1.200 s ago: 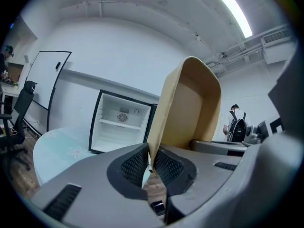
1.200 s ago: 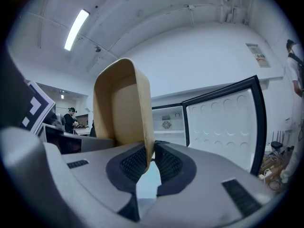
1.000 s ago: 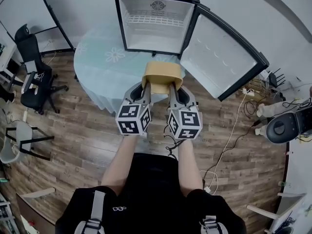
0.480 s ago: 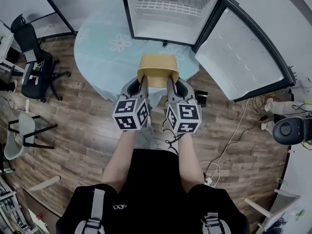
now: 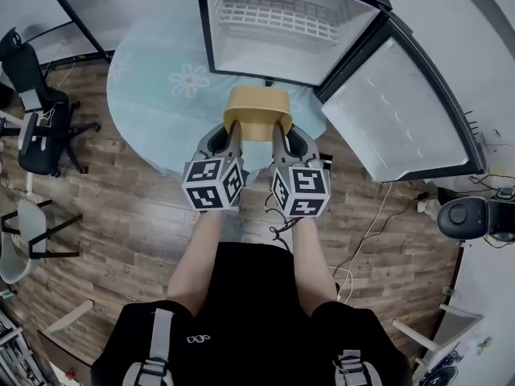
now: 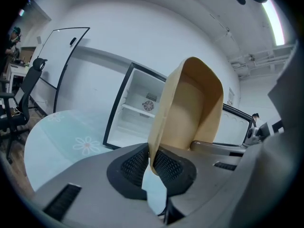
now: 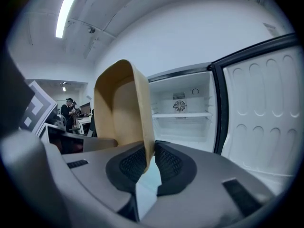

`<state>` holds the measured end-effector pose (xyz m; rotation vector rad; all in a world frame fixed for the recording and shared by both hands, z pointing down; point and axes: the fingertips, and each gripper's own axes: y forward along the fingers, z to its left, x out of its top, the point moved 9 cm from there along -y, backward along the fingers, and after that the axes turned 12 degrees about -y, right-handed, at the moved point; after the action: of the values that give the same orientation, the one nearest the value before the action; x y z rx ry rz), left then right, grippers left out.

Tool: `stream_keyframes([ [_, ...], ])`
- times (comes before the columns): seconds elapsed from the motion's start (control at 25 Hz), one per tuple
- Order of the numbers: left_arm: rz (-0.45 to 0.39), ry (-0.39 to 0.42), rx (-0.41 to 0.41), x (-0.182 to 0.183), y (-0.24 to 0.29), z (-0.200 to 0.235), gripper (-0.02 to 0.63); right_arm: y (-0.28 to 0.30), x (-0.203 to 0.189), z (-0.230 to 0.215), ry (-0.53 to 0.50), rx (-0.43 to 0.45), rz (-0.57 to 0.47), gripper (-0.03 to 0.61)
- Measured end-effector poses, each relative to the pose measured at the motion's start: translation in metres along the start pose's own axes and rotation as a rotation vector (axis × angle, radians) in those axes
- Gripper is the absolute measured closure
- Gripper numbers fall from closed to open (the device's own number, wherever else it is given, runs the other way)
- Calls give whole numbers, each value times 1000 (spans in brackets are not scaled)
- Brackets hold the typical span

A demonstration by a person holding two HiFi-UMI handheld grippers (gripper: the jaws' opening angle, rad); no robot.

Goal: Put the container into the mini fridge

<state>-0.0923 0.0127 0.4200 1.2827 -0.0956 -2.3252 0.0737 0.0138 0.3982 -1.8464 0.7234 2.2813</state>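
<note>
Tan plastic container (image 5: 257,112) hangs in the air above the near edge of the pale blue tabletop (image 5: 161,103), short of the open fridge (image 5: 241,47) at the far side. The left gripper (image 5: 235,135) is clamped on the container's left wall and the right gripper (image 5: 278,133) on its right wall, each pinching only a thin rim between its pads. What shows of the container's inside looks empty.

The hold seems the weakest point. Both grips sit on slim, bendable walls, so if the grippers drift apart or press inward on the way forward, the walls could flex and a rim could slide out of the pads. With one side lost, the container would likely swing down and drop onto the tabletop or the wooden floor.

The opening is the second hazard. The wire shelf (image 5: 273,14) crosses the upper part of the cabinet, and a container carried too high could catch its front edge. The door (image 5: 402,111) stands open at the right, near the right gripper's path; a drift that way could knock it.
</note>
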Motion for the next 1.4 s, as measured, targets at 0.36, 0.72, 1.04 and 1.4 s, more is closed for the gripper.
stream_keyframes([
  [0.36, -39, -13, -39, 53, 42, 33, 603, 62, 35, 2, -51, -10, -35, 532],
  [0.72, 5, 1, -55, 61, 71, 36, 603, 83, 32, -11, -33, -43, -17, 532],
  [1.04, 86, 9, -82, 39, 105, 13, 601, 79, 10, -49, 13, -93, 37, 534],
  [1.4, 91, 7, -38, 37, 127, -8, 597, 88, 8, -82, 30, -59, 42, 538],
])
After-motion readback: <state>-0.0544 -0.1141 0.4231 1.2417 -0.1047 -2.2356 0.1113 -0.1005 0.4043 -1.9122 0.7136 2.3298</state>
